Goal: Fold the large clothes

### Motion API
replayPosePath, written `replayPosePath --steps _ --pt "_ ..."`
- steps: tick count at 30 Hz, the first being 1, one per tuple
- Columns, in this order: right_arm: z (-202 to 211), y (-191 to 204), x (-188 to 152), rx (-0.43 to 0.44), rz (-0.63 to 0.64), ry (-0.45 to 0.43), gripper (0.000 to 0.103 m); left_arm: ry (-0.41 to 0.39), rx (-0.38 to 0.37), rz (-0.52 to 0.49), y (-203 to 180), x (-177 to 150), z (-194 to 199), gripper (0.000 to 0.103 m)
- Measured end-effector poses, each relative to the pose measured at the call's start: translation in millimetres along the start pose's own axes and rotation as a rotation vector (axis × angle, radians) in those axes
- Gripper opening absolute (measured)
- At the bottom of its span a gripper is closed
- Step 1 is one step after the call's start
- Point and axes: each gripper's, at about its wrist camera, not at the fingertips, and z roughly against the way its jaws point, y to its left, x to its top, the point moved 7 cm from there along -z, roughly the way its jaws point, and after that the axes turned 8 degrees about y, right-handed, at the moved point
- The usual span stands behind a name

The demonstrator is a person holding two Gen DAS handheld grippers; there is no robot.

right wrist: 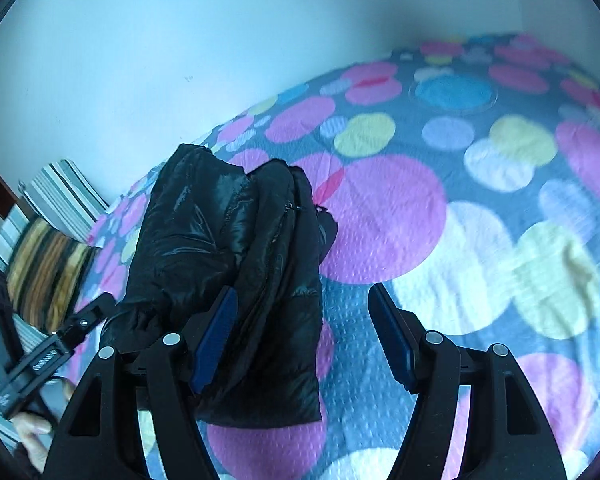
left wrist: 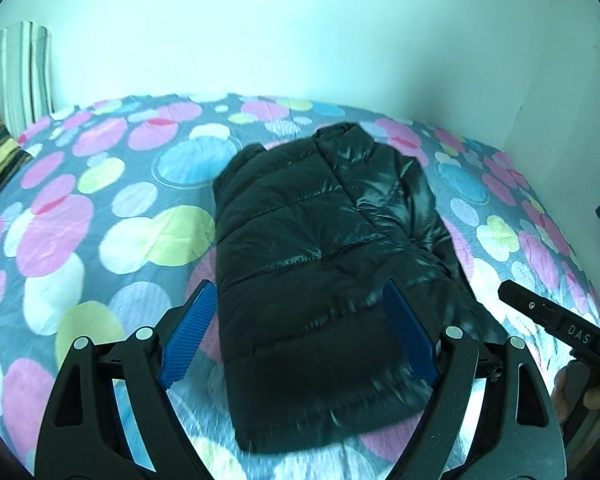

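Left wrist view: folded black jacket (left wrist: 320,264) whole; right wrist: its edge, striped pillow (right wrist: 48,276)

We see two fisheye views, each looking forward and steeply down along a pair of tongs. The left wrist camera sits close above the bed (left wrist: 100,216), facing the wall (left wrist: 300,32). The right wrist camera looks from the jacket's other side. Both share the black puffer jacket (left wrist: 324,240) and the spotted bedspread (right wrist: 460,208).
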Motion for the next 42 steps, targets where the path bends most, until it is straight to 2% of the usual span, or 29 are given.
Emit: replayPosePath --steps 1,8,12,15,22,31,42 --pt "4.5 2.1 -1.2 -0.015 0.008 -0.009 0.067 -0.008 0.006 0.003 -0.9 -3.0 6.5 0.088" --pt "38.7 19.2 -17.9 -0.094 0.085 -0.071 0.075 -0.068 0.057 0.053 -0.5 -23.5 52.4 0.092" --pt "57.3 34.6 -28.6 -0.138 0.156 -0.112 0.08 -0.111 0.114 0.06 -0.1 -31.1 76.0 0.092" --pt "71.1 44.4 -35.5 -0.167 0.197 -0.141 0.082 -0.142 0.157 0.047 -2.7 -36.6 91.8 0.093" --pt "91.6 60.6 -49.1 -0.212 0.271 -0.188 0.083 -0.18 0.197 0.038 -11.0 -50.1 118.0 0.094" --pt "110.1 71.0 -57.8 -0.231 0.317 -0.238 0.083 -0.191 0.228 0.041 -16.5 -59.9 127.4 0.095" --pt "118.8 73.1 -63.0 -0.237 0.323 -0.26 0.083 -0.194 0.239 0.036 -21.6 -62.7 131.4 0.095"
